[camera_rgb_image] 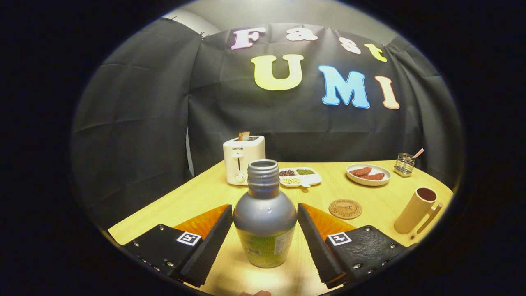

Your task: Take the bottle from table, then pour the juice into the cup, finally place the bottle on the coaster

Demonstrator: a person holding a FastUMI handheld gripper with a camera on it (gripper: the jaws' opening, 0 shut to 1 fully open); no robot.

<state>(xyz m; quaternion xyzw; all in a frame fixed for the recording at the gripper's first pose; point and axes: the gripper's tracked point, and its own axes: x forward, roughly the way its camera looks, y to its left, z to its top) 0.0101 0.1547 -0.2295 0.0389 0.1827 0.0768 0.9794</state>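
A grey bottle point(264, 216) with an uncapped threaded neck and a green label stands upright on the wooden table point(205, 193). It sits between the two fingers of my gripper point(264, 213), which is open, with a small gap on each side of the bottle. A round cork coaster point(345, 209) lies on the table beyond the right finger. Further right stands a tall cream cup point(415, 210) with a side handle and a dark inside.
A white toaster point(243, 159) with a slice of bread stands at the back left. Behind the bottle is a divided dish point(300, 176) of grains. A plate point(368, 174) with reddish food and a small wire holder point(404, 164) sit at the back right.
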